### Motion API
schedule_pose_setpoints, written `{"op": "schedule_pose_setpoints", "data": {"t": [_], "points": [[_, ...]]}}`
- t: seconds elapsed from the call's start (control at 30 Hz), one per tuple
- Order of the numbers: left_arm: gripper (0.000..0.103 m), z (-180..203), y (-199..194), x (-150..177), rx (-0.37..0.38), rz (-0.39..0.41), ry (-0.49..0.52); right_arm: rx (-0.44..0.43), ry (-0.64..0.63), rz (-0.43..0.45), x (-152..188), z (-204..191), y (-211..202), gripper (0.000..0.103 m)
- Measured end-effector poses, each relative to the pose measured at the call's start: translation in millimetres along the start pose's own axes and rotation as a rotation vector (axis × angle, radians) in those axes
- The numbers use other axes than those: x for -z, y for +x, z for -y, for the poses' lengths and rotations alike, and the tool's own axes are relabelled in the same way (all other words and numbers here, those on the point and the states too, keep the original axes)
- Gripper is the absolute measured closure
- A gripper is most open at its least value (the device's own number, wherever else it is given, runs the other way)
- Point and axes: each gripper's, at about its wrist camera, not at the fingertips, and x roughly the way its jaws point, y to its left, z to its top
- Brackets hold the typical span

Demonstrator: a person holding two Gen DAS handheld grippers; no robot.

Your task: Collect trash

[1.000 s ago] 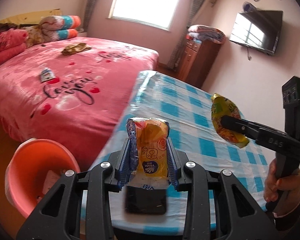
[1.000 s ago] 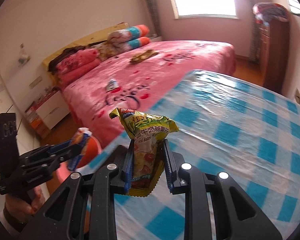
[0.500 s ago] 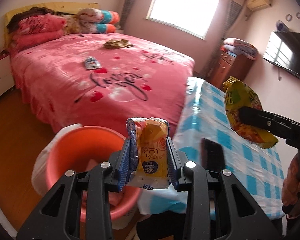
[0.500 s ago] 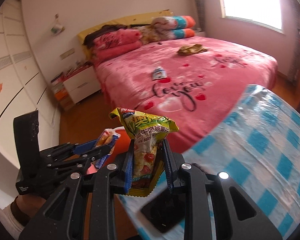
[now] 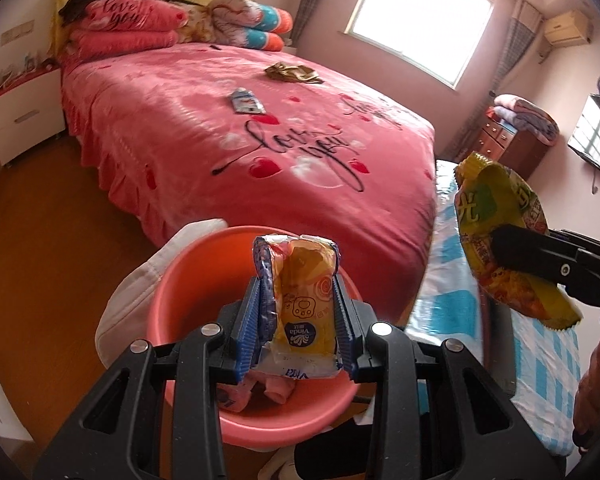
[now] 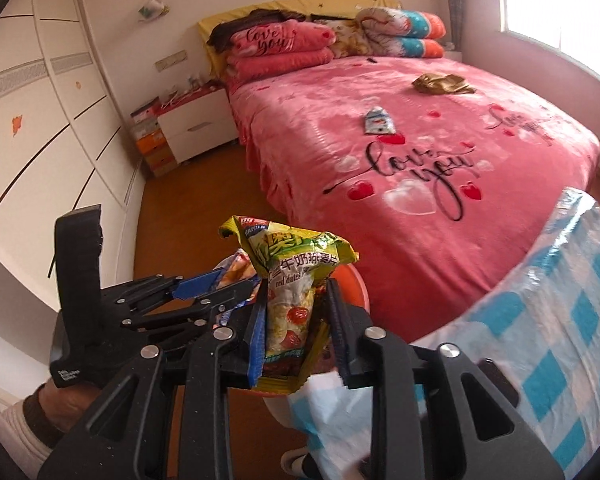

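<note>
My left gripper [image 5: 296, 292] holds a yellow tissue pack [image 5: 302, 312] upright between its blue pads, right above the orange bin [image 5: 188, 280]; its jaws are opening. In the right wrist view my right gripper [image 6: 296, 300] holds a green and yellow snack bag [image 6: 296, 260], and its jaws are opening too. The bin's rim [image 6: 350, 278] shows just behind that bag. From the left wrist view the right gripper [image 5: 512, 252] and its snack bag [image 5: 496, 208] hang to the right of the bin. The left gripper [image 6: 220, 280] sits close to the left of the right one.
A white bag liner [image 5: 128, 292] hangs over the bin's left side. A table with a blue checked cloth [image 5: 452, 304] stands to the right. On the pink bed [image 5: 300, 152] lie a blue-white wrapper [image 5: 246, 101] and a gold wrapper [image 5: 294, 73]. Wooden floor lies left.
Both grippers swung left off the checked table with their packs. The tissue pack now hangs over the bin, and the snack bag has come up beside it.
</note>
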Motion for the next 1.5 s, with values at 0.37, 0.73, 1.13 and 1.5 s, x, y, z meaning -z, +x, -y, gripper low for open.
{"op": "schedule_pose_setpoints", "data": {"t": [0.37, 0.73, 1.13, 1.5], "points": [[0.016, -14, -3, 4, -0.118, 0.069, 0.012, -0.020, 0.105, 0.042, 4, 15, -9, 0.014], [0.004, 27, -23, -2, -0.205, 0.128, 0.147, 0.116, 0.174, 0.135, 27, 46, -53, 0.012], [0.004, 84, -28, 0, -0.131, 0.134, 0.218, 0.218, 0.251, 0.195, 55, 78, -93, 0.010], [0.004, 131, -32, 6, -0.098, 0.130, 0.290, 0.303, 0.315, 0.243, 85, 101, -130, 0.008]]}}
